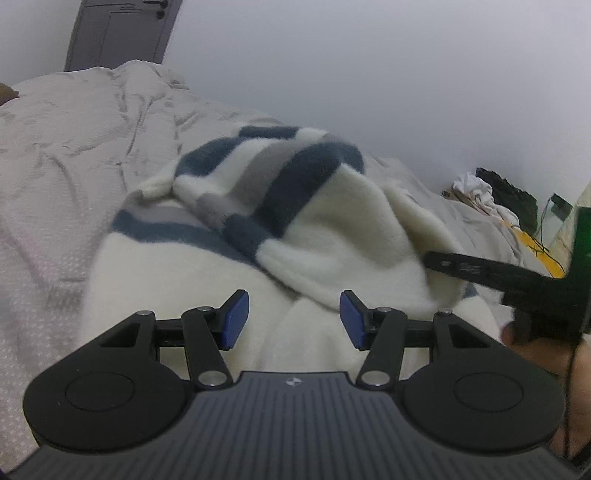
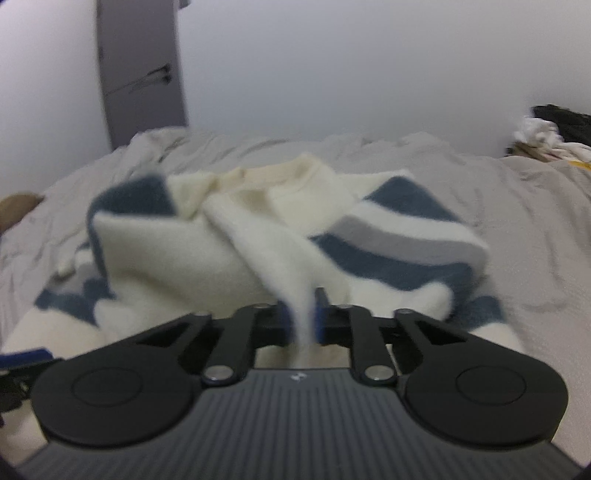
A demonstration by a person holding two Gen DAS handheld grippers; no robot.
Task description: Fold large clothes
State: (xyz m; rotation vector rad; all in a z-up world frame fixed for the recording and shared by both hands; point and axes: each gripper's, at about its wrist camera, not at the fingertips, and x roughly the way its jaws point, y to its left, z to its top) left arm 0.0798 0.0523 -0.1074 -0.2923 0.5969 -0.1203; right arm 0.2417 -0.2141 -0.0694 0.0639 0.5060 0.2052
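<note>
The sweater [image 2: 258,236], a fuzzy cream knit with dark blue and grey stripes, lies crumpled on the bed [image 1: 55,147], its cream body toward both cameras and a striped section bunched up behind. In the right wrist view, a raised ridge of cream fabric runs from the collar area down to the right tool [image 2: 300,314], whose blue pads are closed tightly on that fold; the view is blurred. In the left wrist view, the left tool [image 1: 293,319] stands at a moderate opening just above the cream fabric, with nothing between its blue pads [image 1: 234,319] and no visible contact with the cloth. The right tool appears at the right edge of that view, its black finger reaching into the cream fabric. The bed is covered with a pale, wrinkled bedspread. Beyond it are a plain white wall [image 1: 369,74], a grey door [image 1: 118,33] and a pile of white and dark items [image 1: 495,195] at the far right corner.
</note>
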